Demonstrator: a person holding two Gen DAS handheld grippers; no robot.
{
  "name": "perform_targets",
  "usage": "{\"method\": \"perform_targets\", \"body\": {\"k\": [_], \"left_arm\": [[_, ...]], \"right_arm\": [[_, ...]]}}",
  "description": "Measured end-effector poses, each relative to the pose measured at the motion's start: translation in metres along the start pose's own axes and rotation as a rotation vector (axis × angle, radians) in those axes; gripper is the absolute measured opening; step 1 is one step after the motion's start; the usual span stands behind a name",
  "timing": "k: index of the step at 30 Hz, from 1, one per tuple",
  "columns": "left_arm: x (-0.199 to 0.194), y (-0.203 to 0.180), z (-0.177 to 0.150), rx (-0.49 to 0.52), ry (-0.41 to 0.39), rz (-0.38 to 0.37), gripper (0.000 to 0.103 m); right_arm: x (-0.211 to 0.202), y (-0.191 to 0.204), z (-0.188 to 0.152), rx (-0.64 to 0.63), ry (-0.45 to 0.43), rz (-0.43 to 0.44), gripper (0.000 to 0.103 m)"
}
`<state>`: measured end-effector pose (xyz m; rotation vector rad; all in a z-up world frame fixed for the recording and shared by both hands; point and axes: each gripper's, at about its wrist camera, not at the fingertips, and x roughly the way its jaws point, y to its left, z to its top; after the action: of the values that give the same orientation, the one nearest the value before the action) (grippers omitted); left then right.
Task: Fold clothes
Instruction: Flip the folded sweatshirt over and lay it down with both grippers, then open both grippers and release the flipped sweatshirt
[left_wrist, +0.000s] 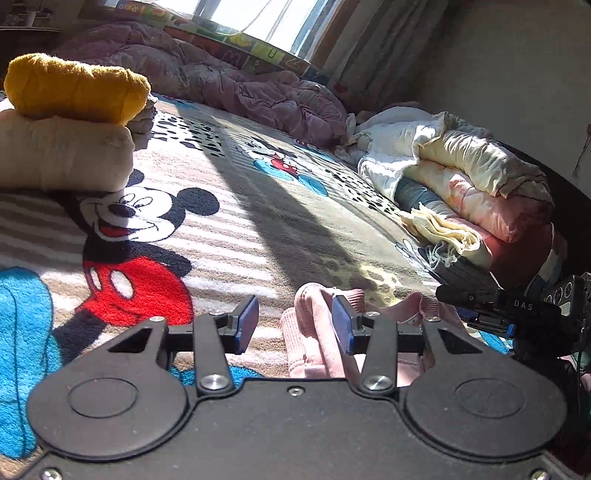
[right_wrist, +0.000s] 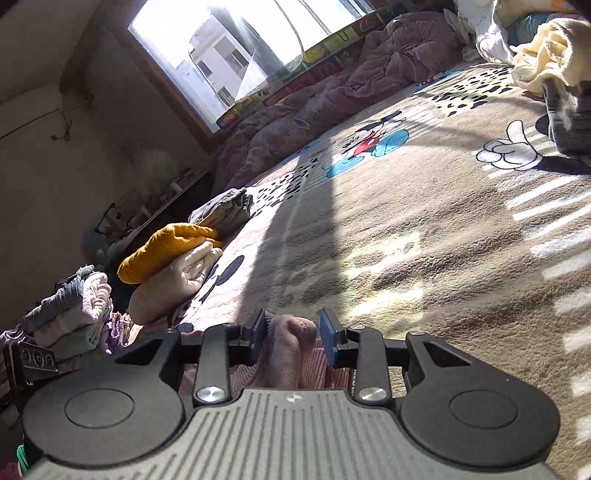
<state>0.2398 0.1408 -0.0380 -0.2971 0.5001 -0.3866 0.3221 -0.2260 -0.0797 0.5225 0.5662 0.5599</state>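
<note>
A pink ribbed garment (left_wrist: 314, 332) lies bunched on the Mickey Mouse blanket (left_wrist: 221, 229) at the near edge. My left gripper (left_wrist: 295, 325) is open just over its left end; the cloth reaches the right blue pad (left_wrist: 341, 326), and the left pad hangs over bare blanket. In the right wrist view a thick fold of the pink garment (right_wrist: 291, 347) bulges up between the pads of my right gripper (right_wrist: 293, 338), which is shut on it. The right gripper's body (left_wrist: 517, 310) shows close to the right of the left one.
A folded yellow garment (left_wrist: 74, 88) sits on a folded cream one (left_wrist: 62, 155) at the left. A purple quilt (left_wrist: 240, 85) runs along the window side. A loose pile of clothes (left_wrist: 461, 177) fills the right. More folded clothes (right_wrist: 74, 310) are stacked off the bed's edge.
</note>
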Motion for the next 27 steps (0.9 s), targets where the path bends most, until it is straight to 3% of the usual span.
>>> {"method": "perform_targets", "body": {"k": [2, 5, 8, 10, 13, 16, 22, 27], "left_arm": [[-0.023, -0.019, 0.004, 0.104, -0.048, -0.001, 0.042], [-0.042, -0.044, -0.007, 0.252, -0.014, -0.074, 0.042], [-0.048, -0.055, -0.028, 0.363, 0.069, -0.125, 0.042], [-0.033, -0.057, -0.044, 0.418, 0.132, -0.089, 0.042], [-0.006, -0.052, -0.062, 0.491, 0.208, -0.020, 0.044], [-0.002, -0.043, -0.062, 0.465, 0.215, -0.029, 0.046], [0.006, -0.037, -0.040, 0.419, 0.134, -0.076, 0.043], [0.027, -0.025, -0.017, 0.356, 0.039, -0.097, 0.043]], "right_arm": [[-0.021, 0.014, 0.001, -0.071, -0.073, -0.039, 0.043], [-0.056, 0.037, -0.003, -0.219, -0.142, -0.042, 0.046], [-0.074, 0.065, -0.020, -0.395, -0.073, 0.008, 0.045], [-0.076, 0.083, -0.037, -0.508, -0.007, 0.001, 0.044], [-0.053, 0.082, -0.057, -0.526, 0.071, -0.055, 0.044], [-0.032, 0.072, -0.068, -0.491, 0.141, -0.081, 0.044], [-0.045, 0.082, -0.051, -0.530, 0.069, -0.079, 0.044], [-0.019, 0.085, -0.035, -0.661, 0.038, -0.094, 0.046]]}}
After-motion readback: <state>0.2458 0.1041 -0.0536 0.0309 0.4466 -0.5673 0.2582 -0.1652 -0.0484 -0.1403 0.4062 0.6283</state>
